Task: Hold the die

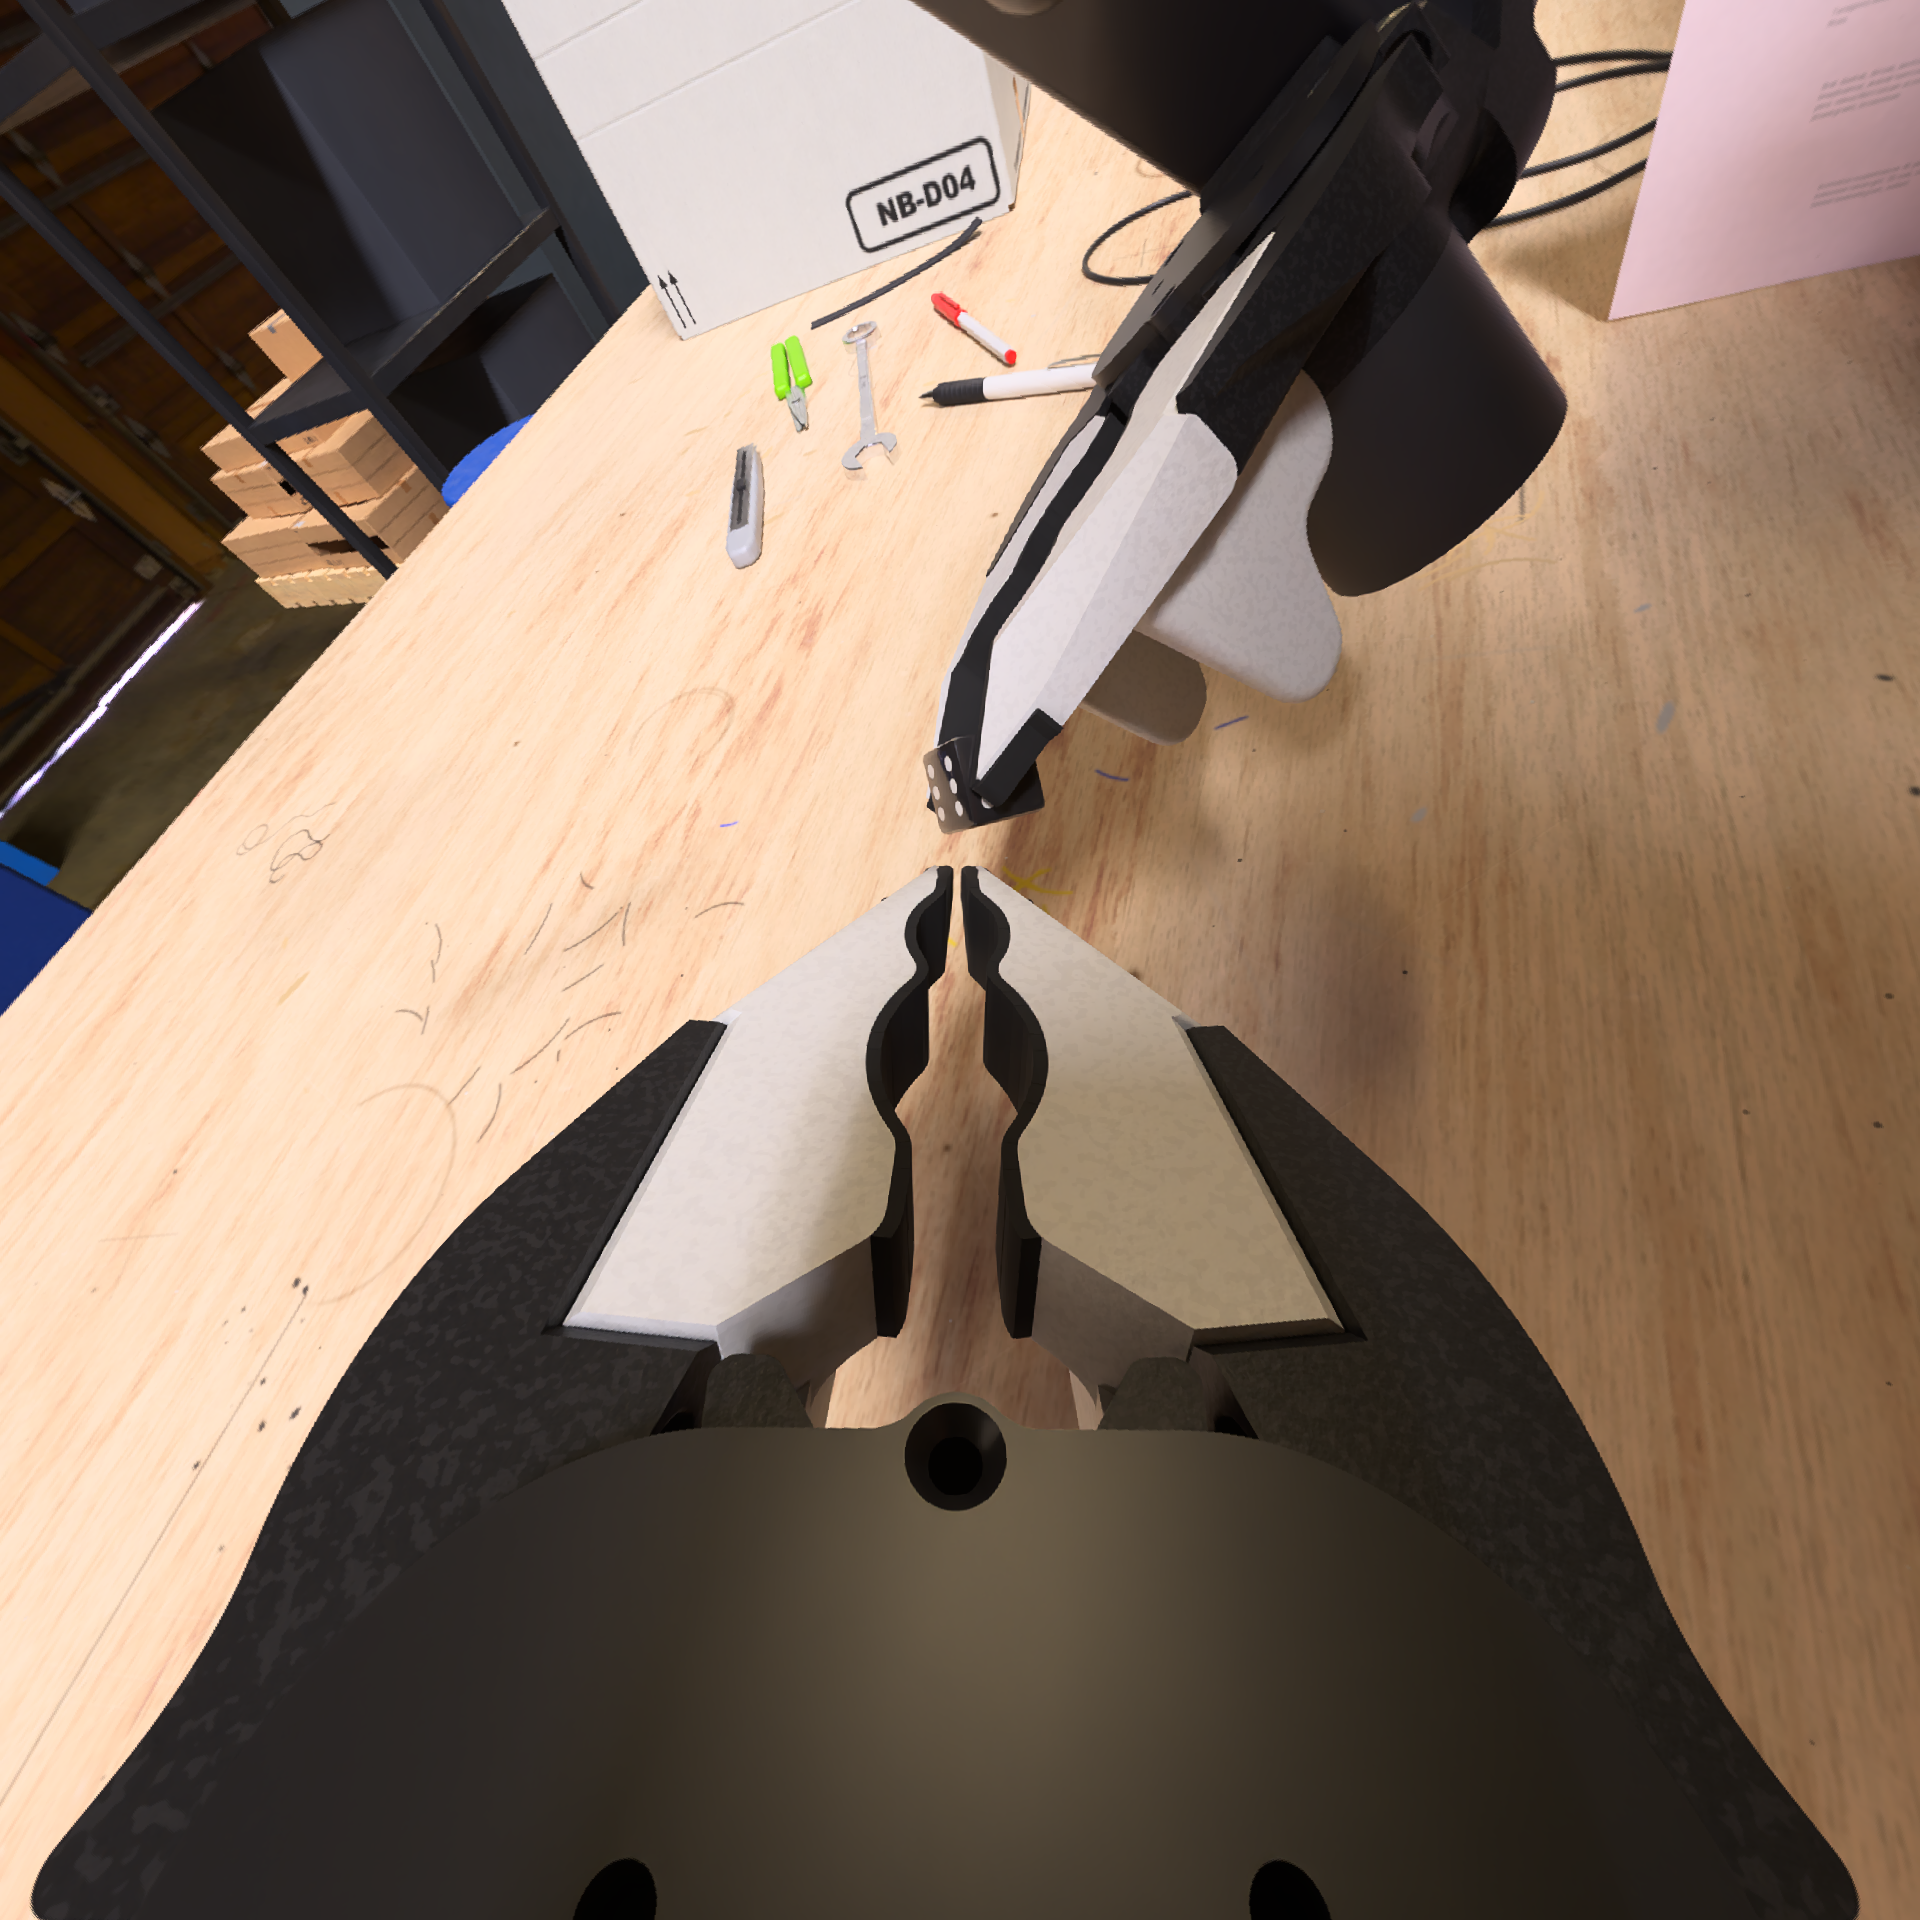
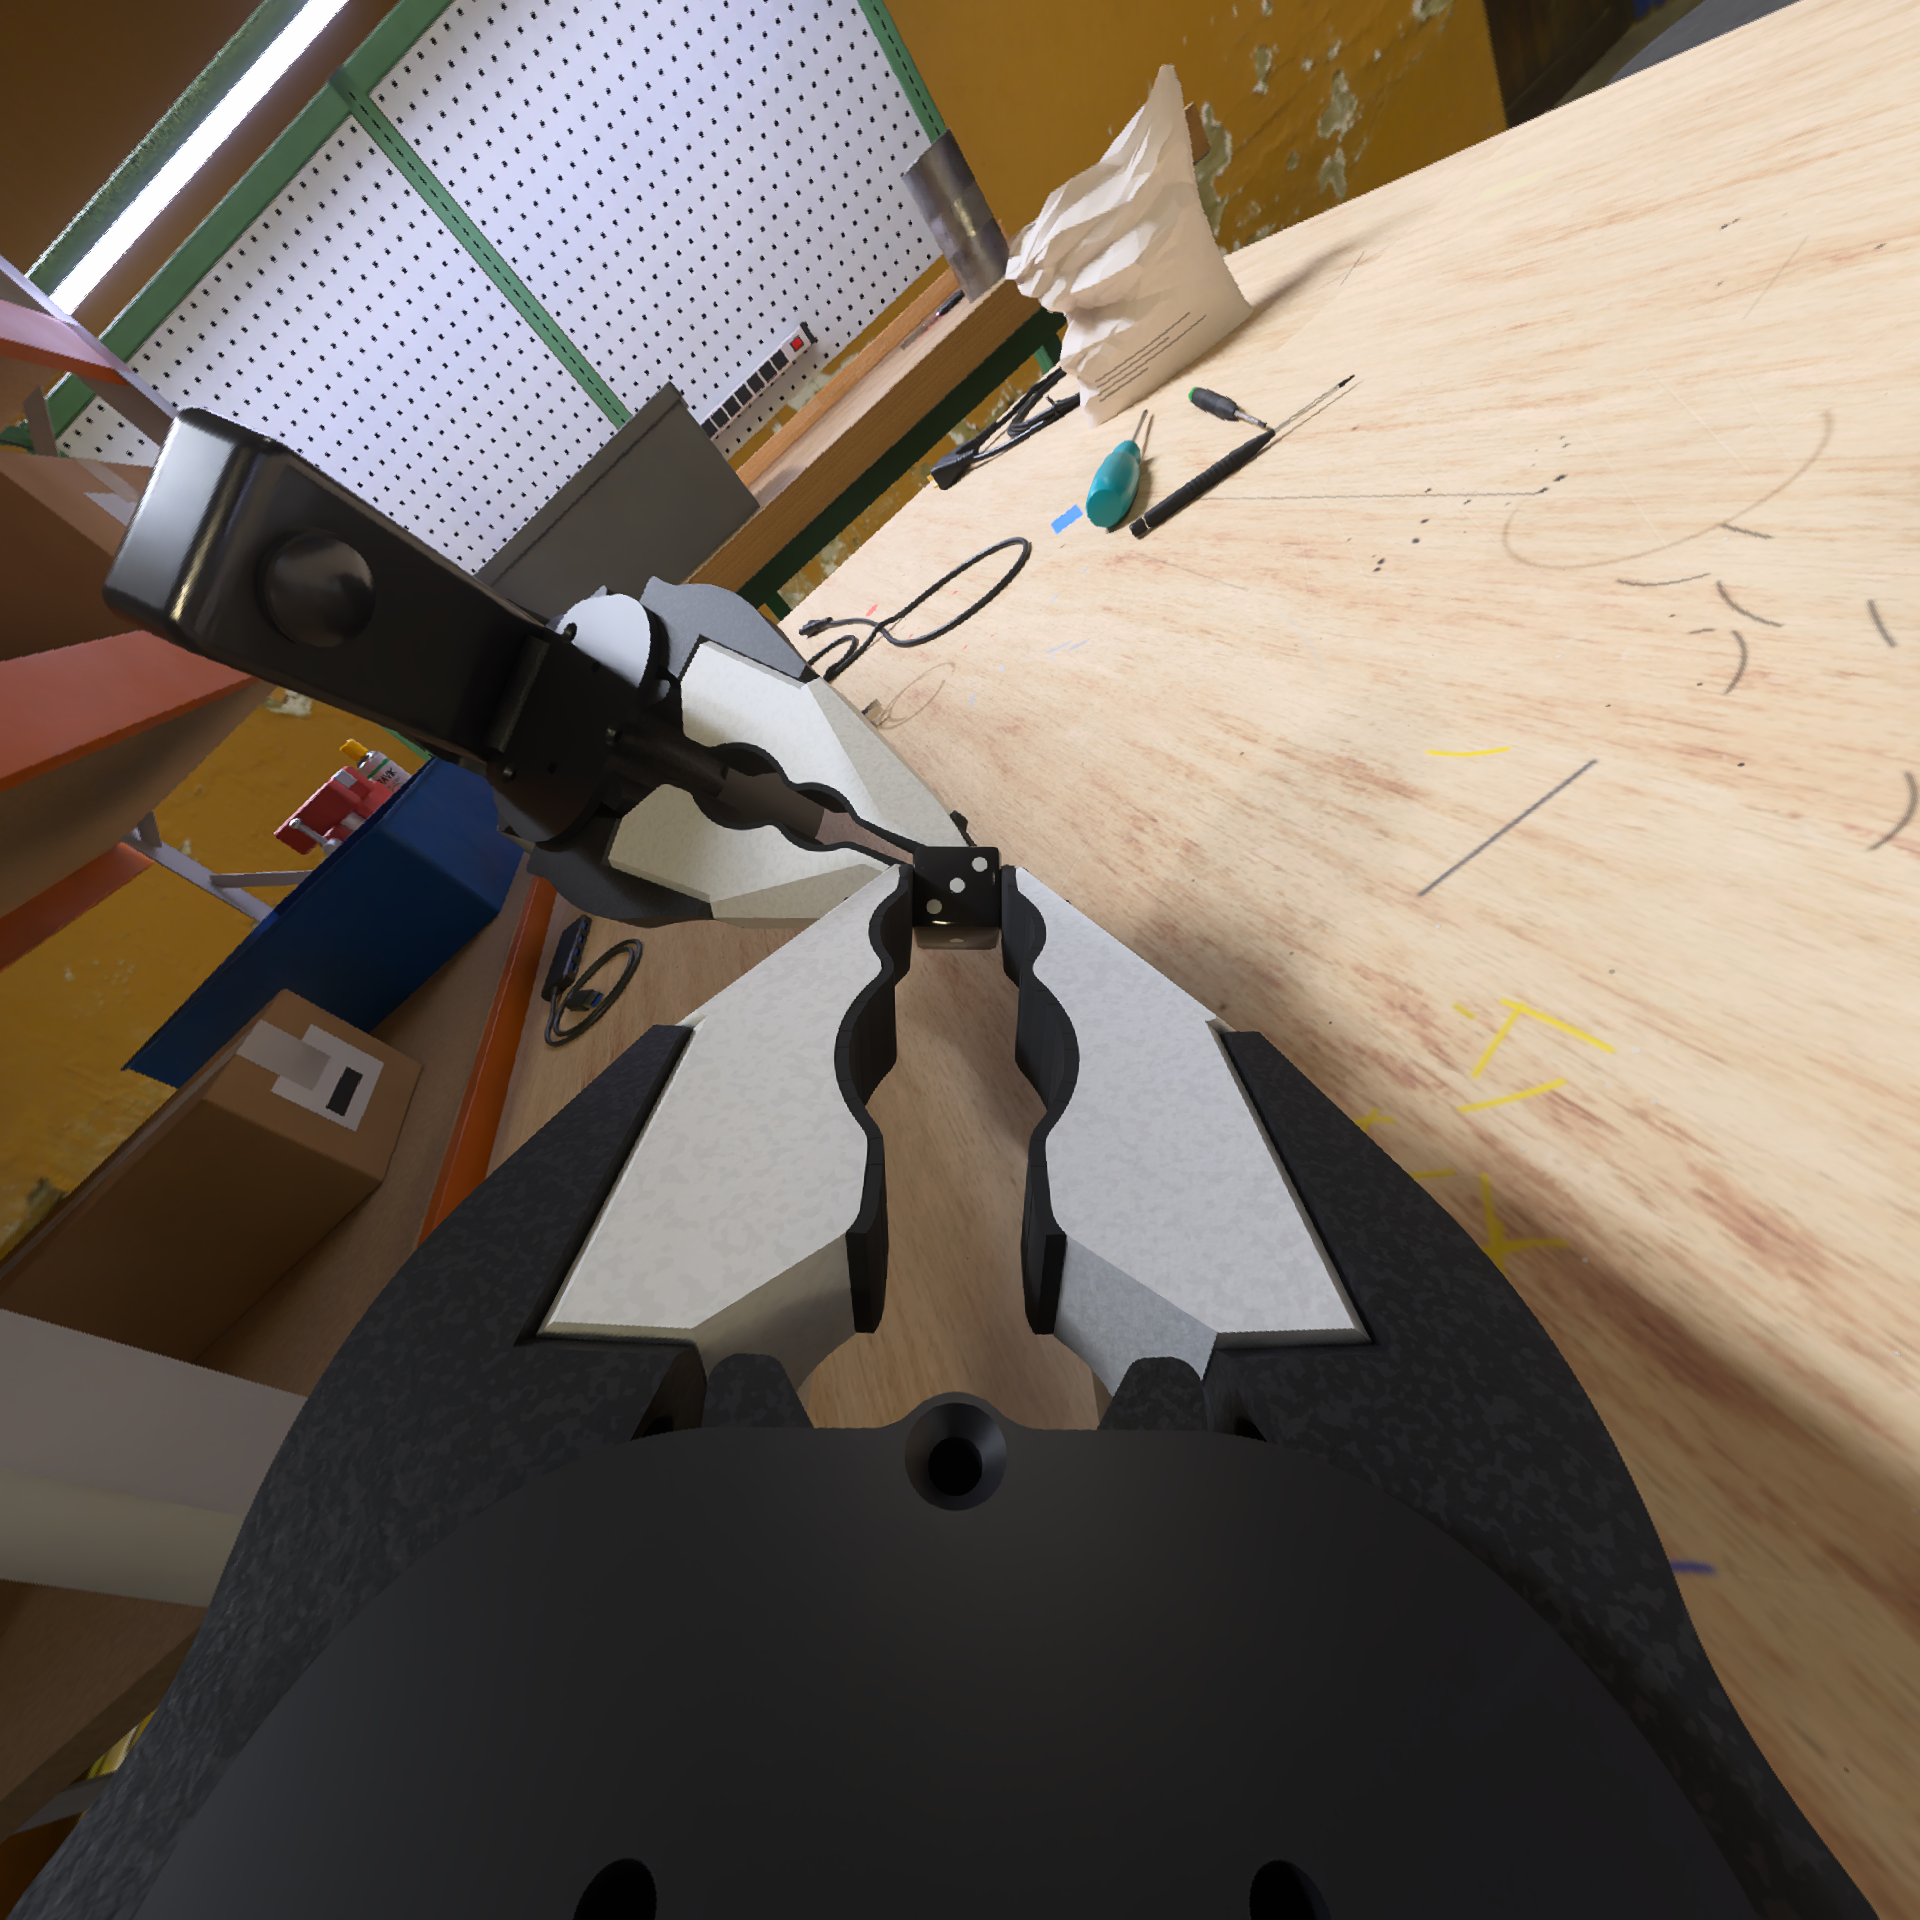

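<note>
While poised low over the plywood workbench (image 1: 468, 831), clamping the black die (image 2: 961, 878) at the very fingertips of the right gripper (image 2: 956, 899), set narrow on 2 opposite faces; cannot tell whether resting on the wood or just above it. Nearly closed and empty at the left gripper (image 1: 956, 878), tips just short of the die. To hold well: squeeze evenly, stay level, avoid any nudge from the left; a shallow pinch, judged prone to twisting loose. In the left wrist view only: white box (image 1: 748, 135), utility knife (image 1: 745, 509), spanner (image 1: 864, 400), green pliers (image 1: 792, 379), 2 markers (image 1: 1013, 387). In the right wrist view only: pegboard (image 2: 520, 260), crumpled paper bag (image 2: 1132, 260), teal screwdriver (image 2: 1114, 488), a 3-pip face
</note>
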